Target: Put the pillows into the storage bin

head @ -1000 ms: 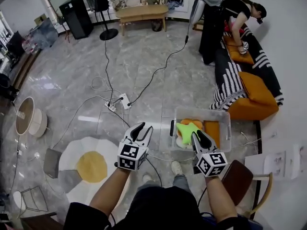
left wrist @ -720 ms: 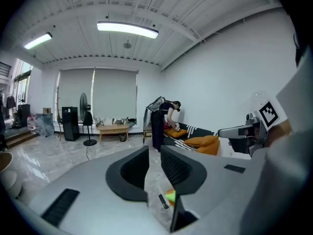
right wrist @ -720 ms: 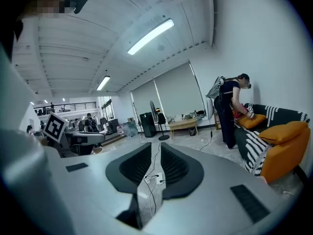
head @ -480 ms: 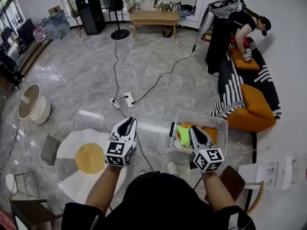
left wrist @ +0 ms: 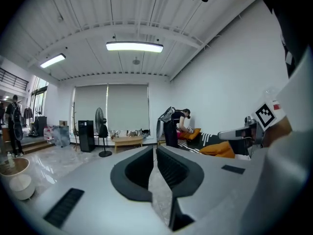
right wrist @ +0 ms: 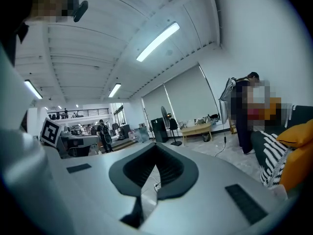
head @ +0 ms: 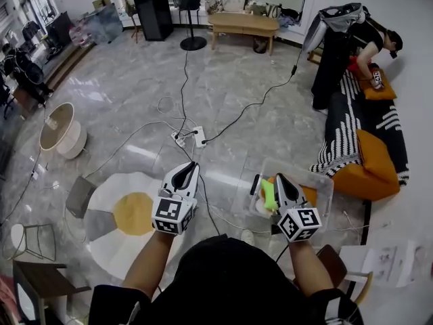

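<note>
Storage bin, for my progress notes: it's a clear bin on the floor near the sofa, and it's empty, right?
Not empty. The head view shows the clear storage bin on the floor near the sofa, with a green pillow and an orange pillow inside it.

Colourful pillows (head: 268, 193) in clear storage bin (head: 321, 179)

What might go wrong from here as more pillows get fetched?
1. Cables and a power strip cross the floor toward the sofa: a trip hazard.
2. Another person bends over the sofa where orange pillows lie; they could get bumped.
3. The bin already holds pillows, so more may not fit.
</note>
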Available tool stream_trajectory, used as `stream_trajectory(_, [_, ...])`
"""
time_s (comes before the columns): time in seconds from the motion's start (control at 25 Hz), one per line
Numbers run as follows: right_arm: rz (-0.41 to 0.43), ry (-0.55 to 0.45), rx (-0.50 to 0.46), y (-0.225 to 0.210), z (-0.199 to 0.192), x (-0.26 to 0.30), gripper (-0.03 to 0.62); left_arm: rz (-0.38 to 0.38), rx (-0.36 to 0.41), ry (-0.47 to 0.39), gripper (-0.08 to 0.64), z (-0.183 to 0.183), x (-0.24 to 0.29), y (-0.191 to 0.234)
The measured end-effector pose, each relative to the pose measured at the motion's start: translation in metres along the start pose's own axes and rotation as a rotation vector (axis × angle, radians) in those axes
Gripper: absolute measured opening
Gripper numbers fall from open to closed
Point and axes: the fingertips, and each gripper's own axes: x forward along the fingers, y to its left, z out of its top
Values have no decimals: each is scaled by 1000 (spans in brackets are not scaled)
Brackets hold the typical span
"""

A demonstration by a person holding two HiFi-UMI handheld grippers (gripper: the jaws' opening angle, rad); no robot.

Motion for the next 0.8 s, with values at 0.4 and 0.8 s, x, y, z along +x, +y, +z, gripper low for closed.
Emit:
stream_trajectory(0.4, [-8,14,-28,-5,0,6,28,-17,-17,-3,35,-2,13,0])
stream_trajectory(0.8, [-33,38,-28,-14,-6,1,28,-40,-43,0,34,-6,22,-11])
